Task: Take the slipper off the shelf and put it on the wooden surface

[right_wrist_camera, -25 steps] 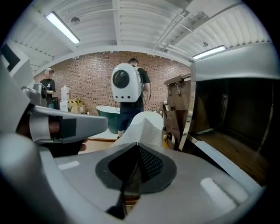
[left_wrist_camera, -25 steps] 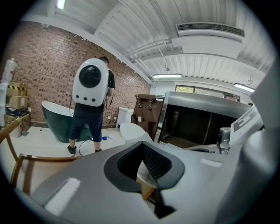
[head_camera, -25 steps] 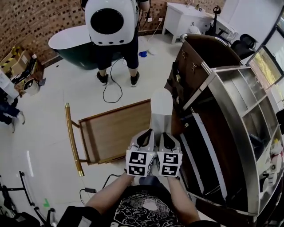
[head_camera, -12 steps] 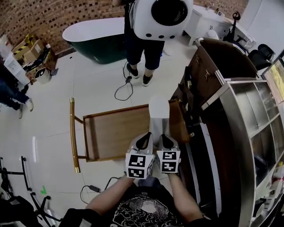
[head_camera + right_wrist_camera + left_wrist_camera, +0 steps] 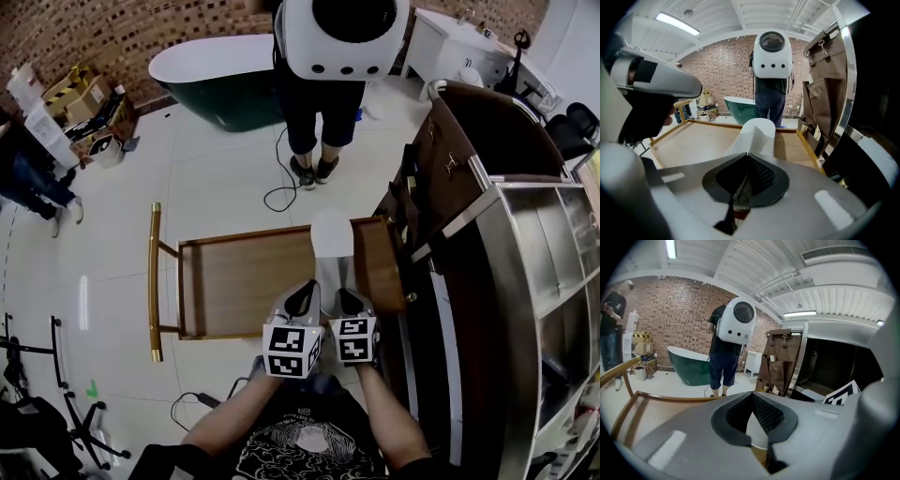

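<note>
A white slipper (image 5: 333, 246) hangs level just above the right end of the wooden surface (image 5: 244, 281), toe pointing away from me. Both grippers hold its near end side by side. My left gripper (image 5: 306, 292) has its jaws together, and white slipper material (image 5: 757, 432) shows in the gap between its pads. My right gripper (image 5: 343, 292) is shut on the slipper's upper, which rises in a fold (image 5: 759, 133) straight out of the jaw tips (image 5: 747, 154) over the wooden surface (image 5: 698, 140). The metal shelf (image 5: 525, 281) stands at the right.
The wooden surface is a railed tray with a gold handle (image 5: 155, 281) at its left. A person with a white backpack (image 5: 342, 37) stands beyond it by a green bathtub (image 5: 216, 80). A brown hanging organiser (image 5: 459, 131) covers the shelf's end. Cables (image 5: 281, 192) lie on the tiled floor.
Both grippers and the slipper have drifted left, away from the shelf, so the slipper now hangs over the wooden tray's right end. The person with the backpack has shifted right.
</note>
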